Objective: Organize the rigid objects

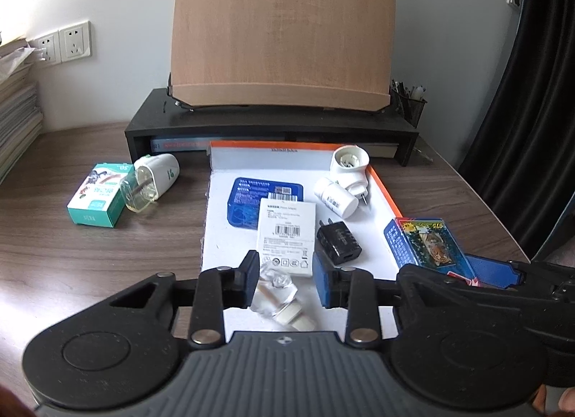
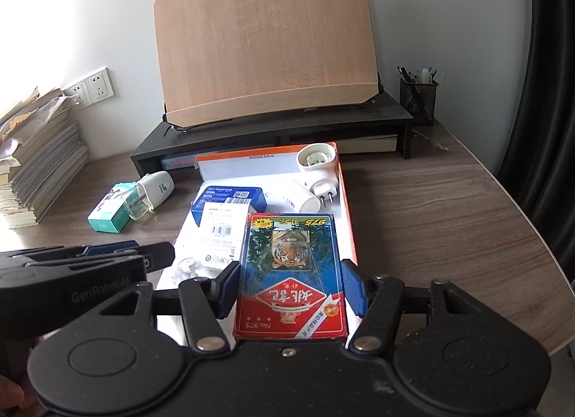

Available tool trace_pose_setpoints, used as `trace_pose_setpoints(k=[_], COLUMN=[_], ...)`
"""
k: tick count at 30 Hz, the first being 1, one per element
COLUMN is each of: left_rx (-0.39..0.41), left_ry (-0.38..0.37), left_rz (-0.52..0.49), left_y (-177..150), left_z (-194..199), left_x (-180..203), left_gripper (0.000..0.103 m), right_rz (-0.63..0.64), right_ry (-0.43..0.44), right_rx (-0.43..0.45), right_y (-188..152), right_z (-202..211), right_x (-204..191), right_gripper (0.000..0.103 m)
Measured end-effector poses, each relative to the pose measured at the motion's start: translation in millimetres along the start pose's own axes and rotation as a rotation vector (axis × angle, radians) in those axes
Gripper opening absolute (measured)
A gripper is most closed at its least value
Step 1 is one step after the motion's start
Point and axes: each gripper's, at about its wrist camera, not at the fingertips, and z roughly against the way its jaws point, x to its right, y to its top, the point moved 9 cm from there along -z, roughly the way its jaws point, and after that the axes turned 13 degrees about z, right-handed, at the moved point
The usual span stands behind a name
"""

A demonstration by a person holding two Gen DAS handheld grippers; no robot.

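Two claw pads pinch glossy rectangular card box [image 2: 291, 273].

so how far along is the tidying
Done: white plugs, black charger and blue tin lie in the orange-edged box. In hand: the right claw grips the tiger card pack over it. Left: green carton and vaporizer on the desk.

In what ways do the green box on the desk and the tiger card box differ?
The green box lies on the desk, outside the tray; the tiger card box is gripped by the right gripper above the tray. The green box is green and white; the card box is blue and red. Both are small rectangular boxes.
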Motion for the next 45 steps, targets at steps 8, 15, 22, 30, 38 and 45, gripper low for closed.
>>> trace_pose_setpoints(k=[8,15,22,30,38,45], left_rx=[-0.025,-0.013,-0.054,-0.160,-0.354,-0.379], left_ry=[0.030,0.089,0.125,0.006,-0.116,-0.082], left_rz=[0.056,0.139,0.183,0.102,-0.071,-0.137], left_y=[-4,9,3,-25,-62,-75], left_z=[-16,-16,-20,-33,-54,-60], left_x=[-21,-59,-87,-51,-4,1], left_gripper=[0.033,0.033,0.044,0.056,0.063,0.052], right_rz=[0.014,0.007,-0.004,-0.001,-0.028,-0.054], right_ry=[0.006,0.025,0.041,0.043,-0.005,-0.019], right_rx=[-0.033,-0.040,-0.053,-0.072,-0.051,-0.056], right_y=[-6,-7,-8,-12,-6,-10], right_z=[-14,-20,-28,-35,-26,-24], right_x=[0,-1,-1,2,26,37], right_gripper=[0.071,0.071,0.071,0.071,0.071,0.071])
